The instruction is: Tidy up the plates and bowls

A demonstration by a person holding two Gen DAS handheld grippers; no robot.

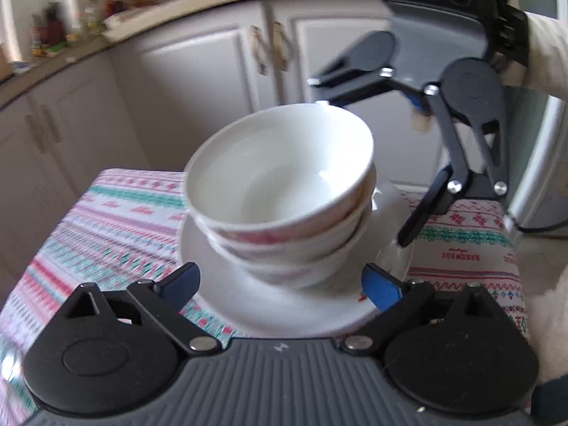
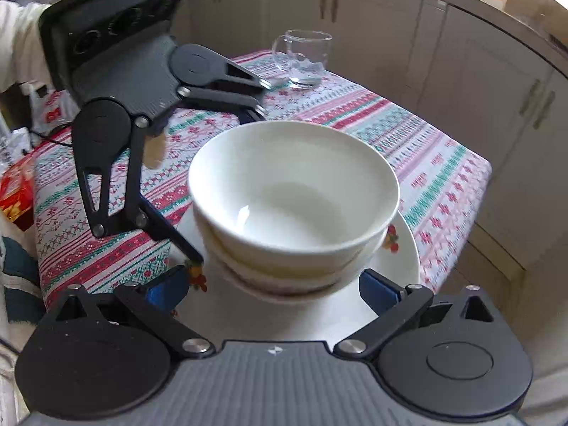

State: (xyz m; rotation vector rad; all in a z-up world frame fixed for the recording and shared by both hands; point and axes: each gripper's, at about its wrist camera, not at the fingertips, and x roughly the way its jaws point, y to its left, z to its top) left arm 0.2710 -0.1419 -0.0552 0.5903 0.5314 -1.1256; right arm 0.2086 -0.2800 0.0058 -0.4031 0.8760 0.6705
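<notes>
Three nested bowls (image 1: 280,191) hide most of the plate (image 1: 284,312) beneath.

Two handheld grippers are showing ribbed grey bodies, black disc-hinged linkage arms with silver screws and blue fingertips (image 1: 381,289); a cream sleeve (image 1: 546,53) is covering one arm.

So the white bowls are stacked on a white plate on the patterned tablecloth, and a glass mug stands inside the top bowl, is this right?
Not quite. The glass mug stands on the patterned tablecloth beyond the bowls, as the right wrist view shows. The top bowl is empty. The stack does sit on the white plate.
</notes>
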